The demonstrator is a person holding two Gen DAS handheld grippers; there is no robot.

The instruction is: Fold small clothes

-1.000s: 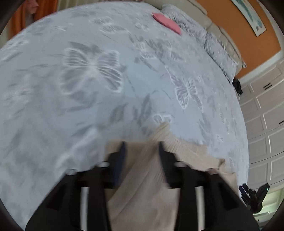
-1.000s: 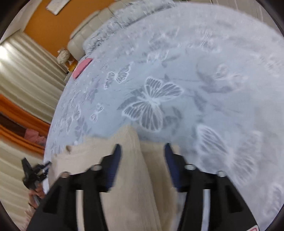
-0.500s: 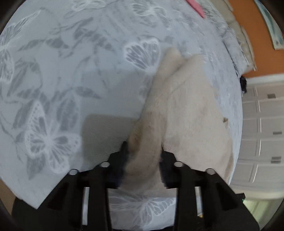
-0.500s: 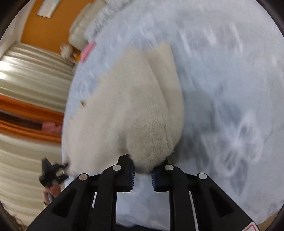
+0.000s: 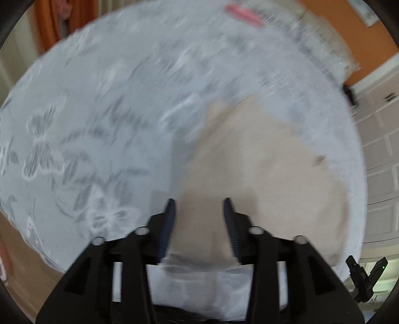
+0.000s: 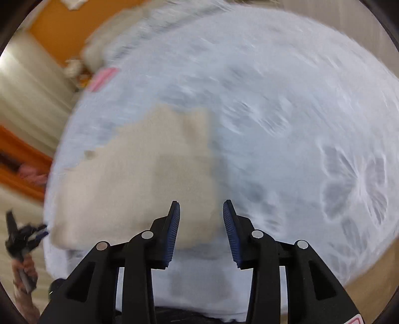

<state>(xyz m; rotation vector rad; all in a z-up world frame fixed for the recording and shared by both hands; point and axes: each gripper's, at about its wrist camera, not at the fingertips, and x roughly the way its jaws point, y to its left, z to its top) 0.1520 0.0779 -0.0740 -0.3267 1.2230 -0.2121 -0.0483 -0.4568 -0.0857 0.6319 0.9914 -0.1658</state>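
The left tool (image 5: 198,200) has its jaws spread wide apart, with nothing clamped between its dark blue pads (image 5: 167,224). The right tool (image 6: 200,202) is likewise spread, its ribbed blue pads (image 6: 173,230) gripping nothing. Both point forward and downward. In the right wrist view, the left tool (image 6: 18,236) shows small and blurred at the far left edge, with a hand (image 6: 23,276) below it

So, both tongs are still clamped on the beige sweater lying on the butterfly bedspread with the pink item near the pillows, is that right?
Not quite: both tongs are open. The left wrist view shows the left tongs spread above the beige sweater, and the right wrist view shows the right tongs also spread. The rest holds: the sweater lies on the butterfly bedspread, pink item near the pillows.
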